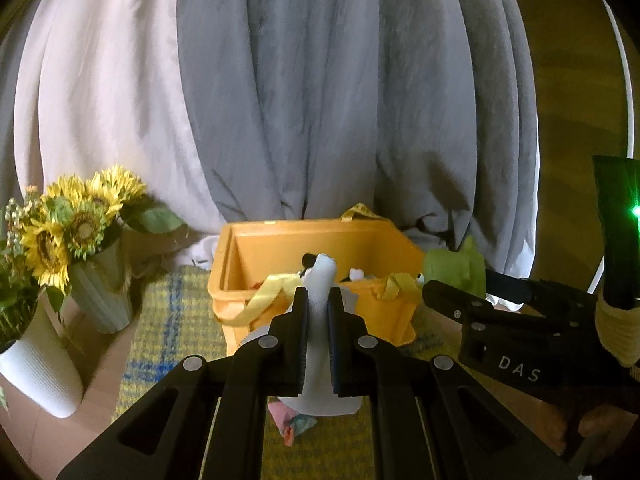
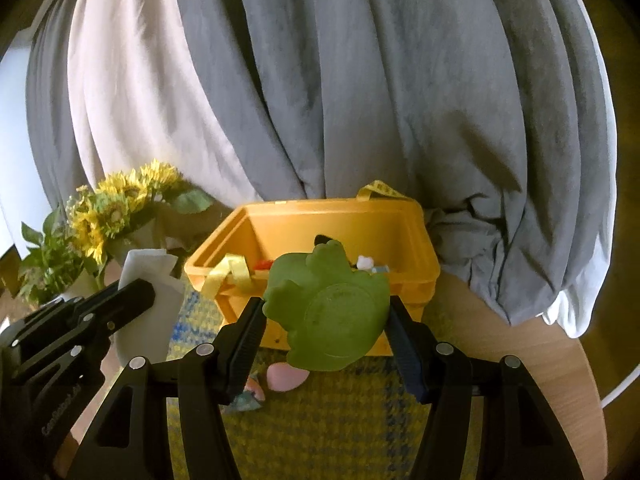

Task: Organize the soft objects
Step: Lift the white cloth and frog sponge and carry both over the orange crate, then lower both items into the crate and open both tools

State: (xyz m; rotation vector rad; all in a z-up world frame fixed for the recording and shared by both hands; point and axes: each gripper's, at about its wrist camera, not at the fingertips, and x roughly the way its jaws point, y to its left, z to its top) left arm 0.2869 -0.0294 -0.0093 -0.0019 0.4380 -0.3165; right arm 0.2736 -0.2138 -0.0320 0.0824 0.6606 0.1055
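My left gripper [image 1: 318, 300] is shut on a white soft toy [image 1: 318, 344] and holds it up in front of the yellow bin [image 1: 280, 240]. It also shows at the left of the right wrist view [image 2: 136, 292], with the white toy [image 2: 146, 320] in it. My right gripper [image 2: 326, 316] is shut on a green frog toy [image 2: 328, 316], held just before the yellow bin [image 2: 340, 216]. In the left wrist view the frog [image 1: 456, 270] and right gripper [image 1: 436, 288] are at the right. Small toys [image 2: 366, 262] lie inside the bin.
The bin stands on a yellow and blue checked mat [image 2: 320, 420] on a round wooden table [image 2: 520, 360]. A pink soft object [image 2: 286, 376] and a colourful one [image 1: 294, 424] lie on the mat. Sunflowers in vases [image 1: 80, 224] stand left. Grey and white curtains [image 1: 320, 100] hang behind.
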